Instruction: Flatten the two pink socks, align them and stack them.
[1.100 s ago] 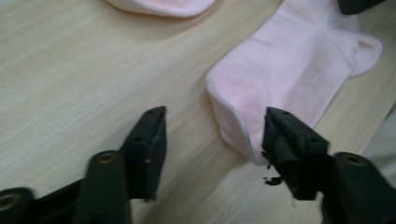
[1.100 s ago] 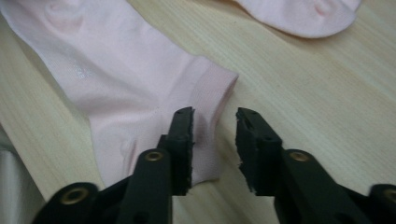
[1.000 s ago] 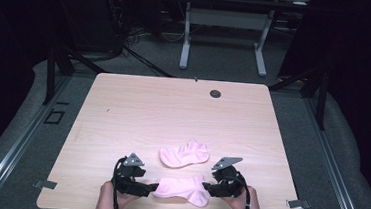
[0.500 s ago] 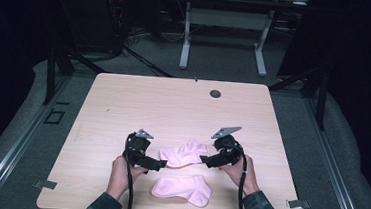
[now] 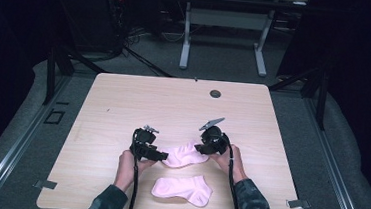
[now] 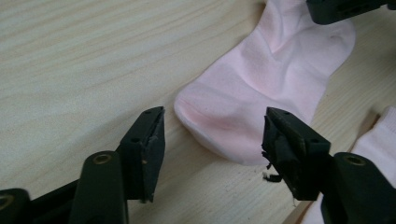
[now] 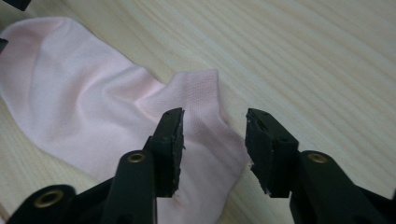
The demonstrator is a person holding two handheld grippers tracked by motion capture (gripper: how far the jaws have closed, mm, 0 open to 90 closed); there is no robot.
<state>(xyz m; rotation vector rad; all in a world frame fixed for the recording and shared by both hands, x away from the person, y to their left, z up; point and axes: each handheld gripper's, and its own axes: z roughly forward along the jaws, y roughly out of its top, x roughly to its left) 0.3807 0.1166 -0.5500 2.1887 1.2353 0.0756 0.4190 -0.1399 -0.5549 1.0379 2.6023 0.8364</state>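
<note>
Two pink socks lie on the wooden table (image 5: 123, 104). The farther sock (image 5: 185, 154) lies flat between my two grippers, and the nearer sock (image 5: 182, 189) rests by the front edge. My left gripper (image 5: 162, 157) is at the farther sock's toe. In the left gripper view the toe (image 6: 233, 116) lies between the parted jaws of the left gripper (image 6: 212, 140); they have just been closing, and no pad presses on it. My right gripper (image 5: 201, 148) is at the cuff. In the right gripper view the right gripper (image 7: 215, 140) straddles the cuff edge (image 7: 201, 107), its jaws just closing, still apart.
A dark round grommet (image 5: 215, 93) sits near the table's far edge. Bare wood stretches across the far half and the left side. A white desk frame (image 5: 224, 32) stands on the floor beyond the table. The nearer sock's edge (image 6: 380, 135) lies close to my left jaw.
Both grippers left the nearer sock lying by the front edge and moved away from the person to the ends of the farther sock. Their jaws opened wide, then narrowed.
</note>
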